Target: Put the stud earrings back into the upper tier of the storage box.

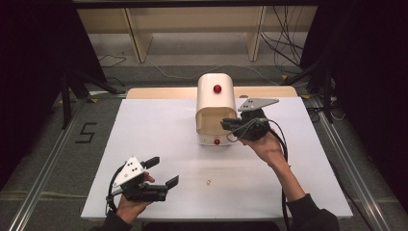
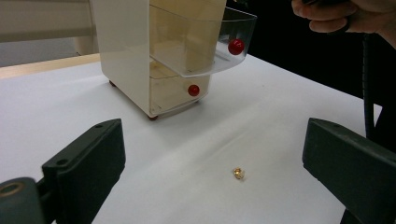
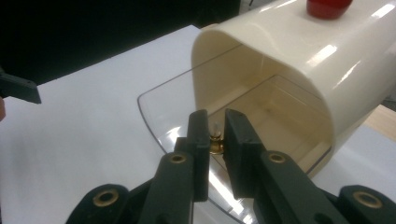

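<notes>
In the high view, a white counter (image 1: 159, 130) is seen with a cream cabinet (image 1: 215, 96) at its far middle, a red knob on its top and another low on its front. The right claw (image 1: 230, 123) is held at the open front of the cabinet, over its pulled-out upper drawer. The left claw (image 1: 162, 172) is held near the counter's near-left edge, its jaws spread wide and nothing between them. A small gold bead (image 1: 208, 182) is left on the counter, near the left claw and well apart from the cabinet. In the left gripper view, the wide jaws are seen at either side, the loose bead (image 2: 238, 173) lying on the counter between and ahead of them; the clear drawer (image 2: 205, 42) is seen drawn out, its red knob (image 2: 236, 46) at the front, a lower drawer shut beneath it. In the right gripper view, the jaws are narrowed on a second gold bead (image 3: 215, 142), held just above the drawer's clear rim (image 3: 154, 116). The step in hand is judged to be the placing of beads in the drawer. For the next move, the held bead would need to be carried a little farther over the drawer floor and the jaws eased apart.
</notes>
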`<state>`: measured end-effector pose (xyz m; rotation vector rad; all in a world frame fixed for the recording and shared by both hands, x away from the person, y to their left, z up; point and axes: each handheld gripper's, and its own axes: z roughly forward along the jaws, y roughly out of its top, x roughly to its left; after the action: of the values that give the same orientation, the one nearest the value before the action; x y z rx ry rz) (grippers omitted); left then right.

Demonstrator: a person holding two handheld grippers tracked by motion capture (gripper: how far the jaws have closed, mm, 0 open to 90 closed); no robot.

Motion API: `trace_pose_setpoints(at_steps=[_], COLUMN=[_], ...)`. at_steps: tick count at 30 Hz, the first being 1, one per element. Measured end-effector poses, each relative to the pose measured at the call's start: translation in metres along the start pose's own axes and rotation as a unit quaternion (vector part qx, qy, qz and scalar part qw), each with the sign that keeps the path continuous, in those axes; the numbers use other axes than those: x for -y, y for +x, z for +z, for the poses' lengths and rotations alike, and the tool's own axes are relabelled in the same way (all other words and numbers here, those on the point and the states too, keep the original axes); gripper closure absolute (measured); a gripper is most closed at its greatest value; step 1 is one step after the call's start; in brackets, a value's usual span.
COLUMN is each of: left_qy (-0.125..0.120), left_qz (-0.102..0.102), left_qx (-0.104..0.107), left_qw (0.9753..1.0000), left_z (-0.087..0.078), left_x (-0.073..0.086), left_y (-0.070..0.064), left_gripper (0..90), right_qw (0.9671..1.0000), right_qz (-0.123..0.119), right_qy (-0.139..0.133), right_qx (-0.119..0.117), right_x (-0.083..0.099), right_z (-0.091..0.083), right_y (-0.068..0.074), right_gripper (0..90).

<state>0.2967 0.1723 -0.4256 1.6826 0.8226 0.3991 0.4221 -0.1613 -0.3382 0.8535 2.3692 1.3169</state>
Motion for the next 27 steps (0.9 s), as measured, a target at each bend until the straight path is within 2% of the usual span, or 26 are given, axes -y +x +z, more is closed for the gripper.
trace_pose_setpoints(at_steps=[9,10,14,15,17,20,21,22,24,27], left_qy=[-0.001,0.0,-0.001,0.0,0.0,-0.001,-0.001,-0.001,-0.002,-0.002], left_qz=[-0.001,0.001,0.002,0.003,0.002,0.003,0.002,0.002,0.002,0.001], left_qx=[0.001,0.0,0.0,0.0,0.0,0.001,0.001,0.0,0.001,0.0], left_qw=[1.0,1.0,1.0,1.0,1.0,1.0,1.0,1.0,1.0,1.0], left_z=[0.0,0.0,0.0,0.0,-0.001,-0.001,-0.001,-0.001,-0.001,-0.001], left_x=[0.0,0.0,0.0,0.0,-0.001,-0.001,-0.001,-0.001,-0.001,-0.001], left_y=[0.0,0.0,0.0,0.0,0.0,0.0,0.0,0.0,0.0,0.0], left_gripper=[5.4,5.5,5.5,5.5,5.5,5.5,5.5,5.5,5.5,5.5], right_qw=[0.9999,0.9999,0.9999,0.9999,0.9999,0.9996,0.9995,0.9995,0.9991,0.9984], right_qz=[0.01,0.011,0.01,0.01,0.008,0.01,0.006,0.006,-0.004,-0.015], right_qy=[0.008,0.005,0.0,-0.006,-0.01,-0.018,-0.017,-0.017,-0.013,-0.012], right_qx=[0.0,-0.002,-0.004,-0.006,-0.008,-0.018,-0.025,-0.025,-0.041,-0.052], right_x=[0.005,0.004,0.004,0.002,0.002,0.001,0.0,0.0,0.0,-0.001], right_z=[0.008,0.008,0.006,0.002,0.0,-0.004,-0.006,-0.006,-0.007,-0.007], right_y=[-0.005,-0.005,-0.004,-0.003,-0.002,0.001,0.005,0.005,0.014,0.024], right_gripper=[79.5,76.3,72.5,68.2,66.7,58.7,53.0,53.0,47.0,39.8])
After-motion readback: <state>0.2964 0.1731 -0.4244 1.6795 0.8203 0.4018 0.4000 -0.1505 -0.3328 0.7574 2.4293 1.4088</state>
